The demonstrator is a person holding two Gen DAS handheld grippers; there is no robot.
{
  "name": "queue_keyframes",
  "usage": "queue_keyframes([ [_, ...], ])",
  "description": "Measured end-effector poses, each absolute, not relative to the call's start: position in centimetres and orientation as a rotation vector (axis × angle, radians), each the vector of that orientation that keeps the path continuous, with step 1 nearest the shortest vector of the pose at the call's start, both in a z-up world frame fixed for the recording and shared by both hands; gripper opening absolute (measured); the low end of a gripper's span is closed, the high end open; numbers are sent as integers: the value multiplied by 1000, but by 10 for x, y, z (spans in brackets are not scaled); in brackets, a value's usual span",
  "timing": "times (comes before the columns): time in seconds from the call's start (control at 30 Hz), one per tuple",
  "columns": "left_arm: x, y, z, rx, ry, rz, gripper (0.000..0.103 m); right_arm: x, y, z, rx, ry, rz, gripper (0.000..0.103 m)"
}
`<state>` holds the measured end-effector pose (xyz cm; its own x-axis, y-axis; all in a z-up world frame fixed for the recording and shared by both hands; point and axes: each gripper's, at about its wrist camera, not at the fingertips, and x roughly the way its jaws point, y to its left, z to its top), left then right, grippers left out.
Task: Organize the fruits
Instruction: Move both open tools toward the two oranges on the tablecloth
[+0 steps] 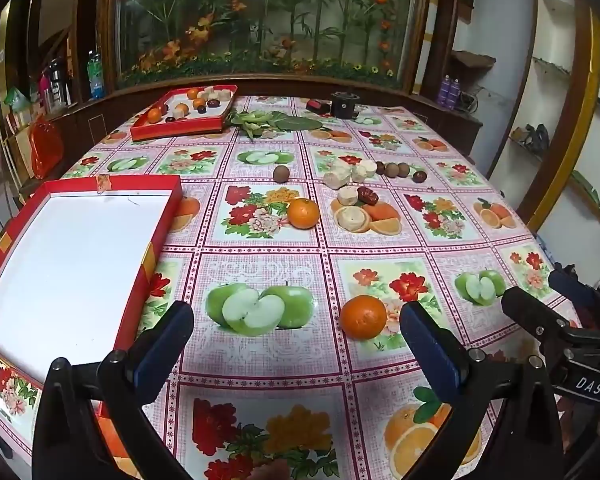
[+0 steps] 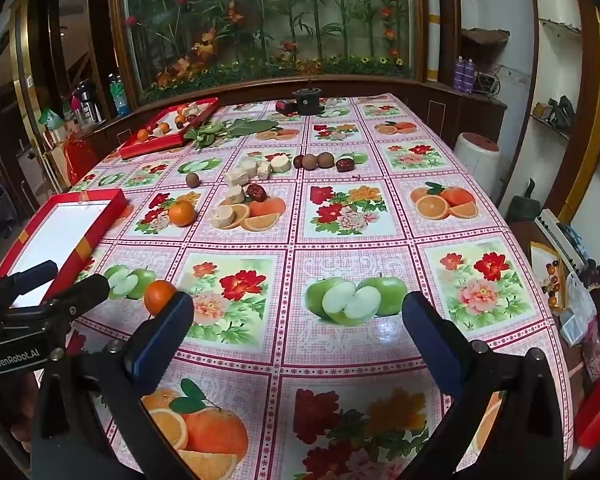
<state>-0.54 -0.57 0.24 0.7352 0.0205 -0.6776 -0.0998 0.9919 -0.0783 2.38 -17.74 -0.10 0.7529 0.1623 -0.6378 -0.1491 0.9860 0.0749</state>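
Fruits: loose round oranges, brown round fruits, dark red dates and pale cream cut chunks lie scattered on the worktop, well apart from both trays.
Near orange [image 1: 363,317]: round, orange-skinned, resting on the floral plastic tablecloth [image 1: 268,360] just ahead of the left tongs' right finger; in the right wrist view it [image 2: 159,297] sits just behind the right tongs' left finger.
Far orange [image 1: 303,213]: a second round orange, further up the cloth, near the cream chunks.
Cream chunks [image 1: 348,196]: several pale pieces clustered mid-worktop, one dark red date [image 1: 367,196] touching them.
Brown round fruits [image 1: 396,169]: a short row beside the chunks, with one lone brown fruit [image 1: 281,173] apart to the left.
Empty red tray [image 1: 72,264]: shallow red cardboard box with a white floor, at the left edge of the worktop, nothing in it.
Filled red tray [image 1: 180,114]: a like red box at the far side, holding oranges, cream pieces and dark fruits.
Green leaves [image 1: 276,122]: a loose heap just beside the filled tray.
Left tongs [image 1: 296,340]: blue-padded fingers spread wide, gripping nothing, hovering over the cloth.
Right tongs [image 2: 296,334]: also spread wide and holding nothing, over the printed green apples.
Black cylindrical object [image 1: 344,106]: at the far edge of the worktop.
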Motion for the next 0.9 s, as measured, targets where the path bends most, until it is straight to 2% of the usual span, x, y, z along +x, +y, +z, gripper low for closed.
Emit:
queue_keyframes([
  [0.9,-9,12,13,-152,714,69,102,14,-171,2,43,689,206,103],
])
